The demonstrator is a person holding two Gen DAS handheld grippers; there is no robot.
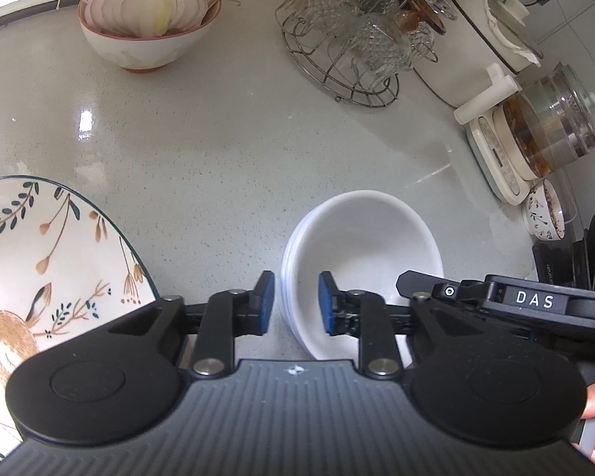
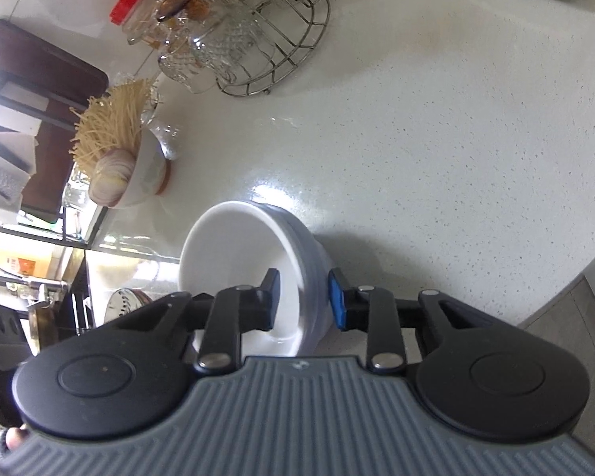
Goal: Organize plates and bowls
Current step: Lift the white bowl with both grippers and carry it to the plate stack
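Currently, a stack of white bowls [image 1: 361,261] is seen on the pale speckled countertop [image 1: 218,150], and both grippers are placed at its rim. The left gripper [image 1: 296,302] is held with its jaws spread: one blue pad [image 1: 266,301] is outside the wall of the stack and the other is inside the top bowl, so the rim stands between them with a small gap on each side. No pinching is shown there. The right gripper [image 2: 303,301] is set across the opposite side of the same stack [image 2: 250,261]; its dark finger [image 2: 271,297] is inside the top bowl and its blue pad [image 2: 336,301] is just beside the outer wall. Whether this pad is touching the wall cannot be told from the right wrist view, but the jaws are clearly apart.

A large plate with a rabbit and flower pattern [image 1: 51,261] is lying to the left of the stack, near but apart from it. Farther back, a bowl holding sliced onion [image 1: 148,20] is placed, with dry noodles [image 2: 111,119] behind it. A wire rack of glass cups [image 1: 353,35] is standing at the back of the countertop, and a glass kettle on a white base [image 1: 543,135] is seen at the right.
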